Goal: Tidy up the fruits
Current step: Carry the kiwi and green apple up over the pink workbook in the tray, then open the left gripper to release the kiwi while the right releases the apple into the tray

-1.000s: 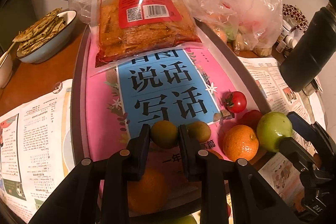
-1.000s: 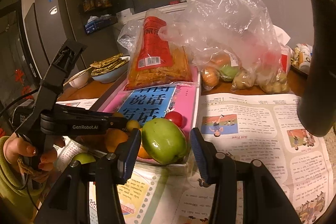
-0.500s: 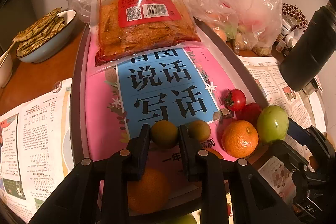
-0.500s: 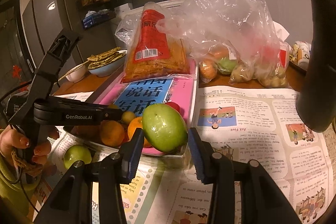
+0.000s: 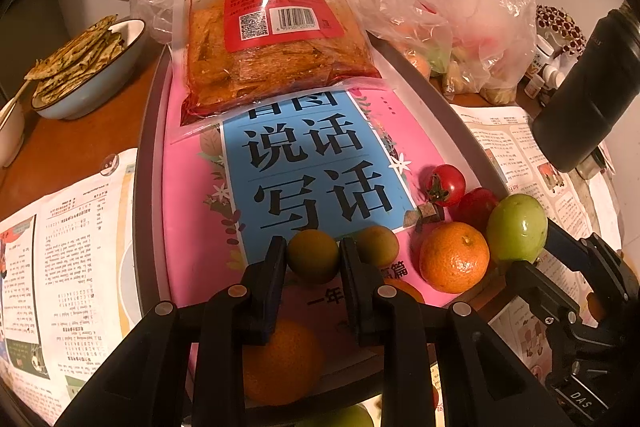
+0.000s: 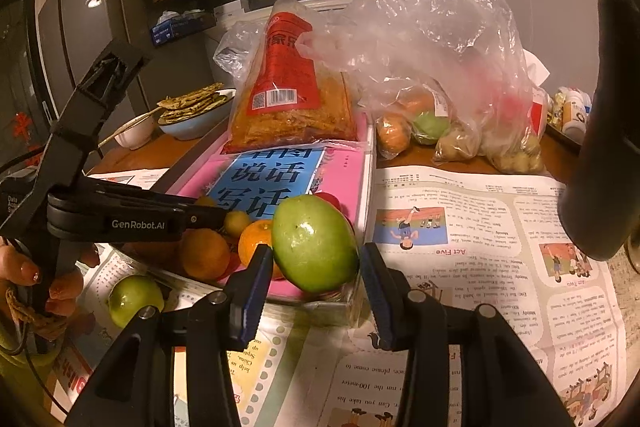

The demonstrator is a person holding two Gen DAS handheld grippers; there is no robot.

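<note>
A small yellow-green fruit [image 5: 313,255] is being gripped tight by the left gripper [image 5: 312,259] over the pink book [image 5: 192,195]. The green apple [image 6: 315,243], at the book's near right corner, is being straddled loosely by the right gripper [image 6: 316,279], which should be closed gently and centred.

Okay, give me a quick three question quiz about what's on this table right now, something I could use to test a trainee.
1. True or false: the left gripper is shut on a small yellow-green fruit.
2. Multiple choice: the large green fruit sits A) between the right gripper's open fingers, B) inside the plastic bag, C) in the blue bowl.
3. What lies on the far end of the pink book?

Key: 1 true; 2 A; 3 the red-labelled snack packet.
</note>
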